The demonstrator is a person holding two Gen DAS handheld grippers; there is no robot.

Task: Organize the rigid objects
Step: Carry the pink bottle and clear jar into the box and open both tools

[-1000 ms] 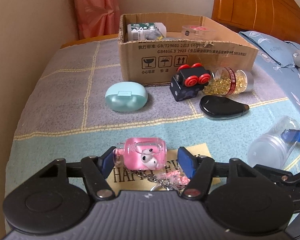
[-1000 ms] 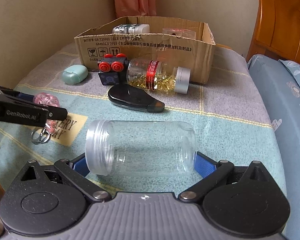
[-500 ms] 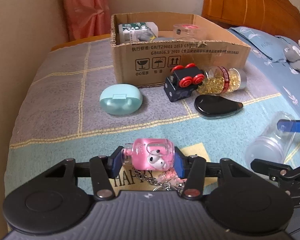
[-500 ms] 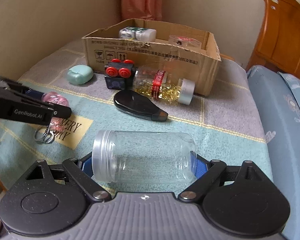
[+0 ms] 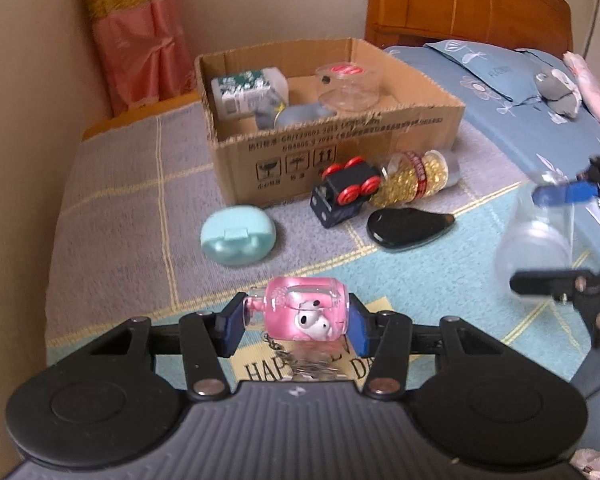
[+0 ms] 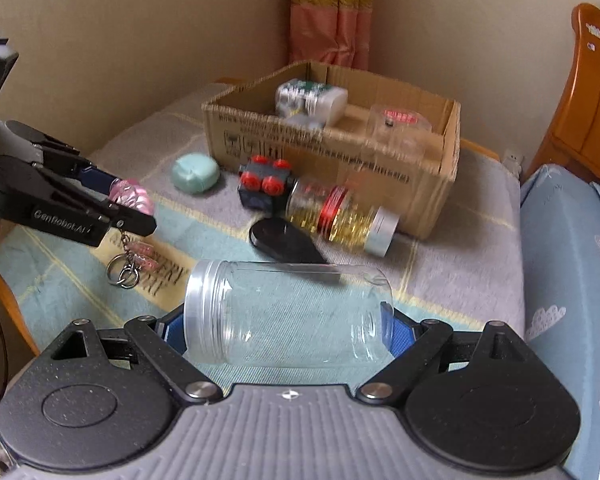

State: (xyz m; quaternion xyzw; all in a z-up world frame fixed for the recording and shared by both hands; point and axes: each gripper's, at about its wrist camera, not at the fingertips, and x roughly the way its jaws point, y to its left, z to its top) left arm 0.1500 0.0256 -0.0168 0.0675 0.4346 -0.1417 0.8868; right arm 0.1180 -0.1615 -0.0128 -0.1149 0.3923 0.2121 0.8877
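A small pink bottle charm [image 5: 300, 308] with a dangling keyring [image 6: 124, 274] hangs just above the blanket, and my left gripper [image 5: 296, 320] is shut on it end to end. In the right wrist view the same gripper [image 6: 128, 204] appears at the left with the pink charm [image 6: 134, 196]. My right gripper [image 6: 284, 330] is shut on a clear plastic jar [image 6: 284, 312], which lies sideways between the blue pads and is lifted off the bed. The jar [image 5: 536, 236] also shows at the right of the left wrist view. An open cardboard box [image 5: 340, 140] stands behind, holding a white bottle [image 5: 248, 92] and a clear round tub [image 5: 348, 84].
In front of the box lie a teal case [image 5: 238, 234], a black toy with red wheels [image 5: 346, 192], a bottle of yellow capsules [image 5: 416, 178] and a flat black oval object [image 5: 410, 226]. A wall runs along the left. A wooden headboard [image 5: 460, 4] and blue bedding lie to the right.
The left jaws closed on the pink charm and the right jaws on the clear jar. Both grippers then rose, lifting their objects off the blanket, with the keyring now hanging free.
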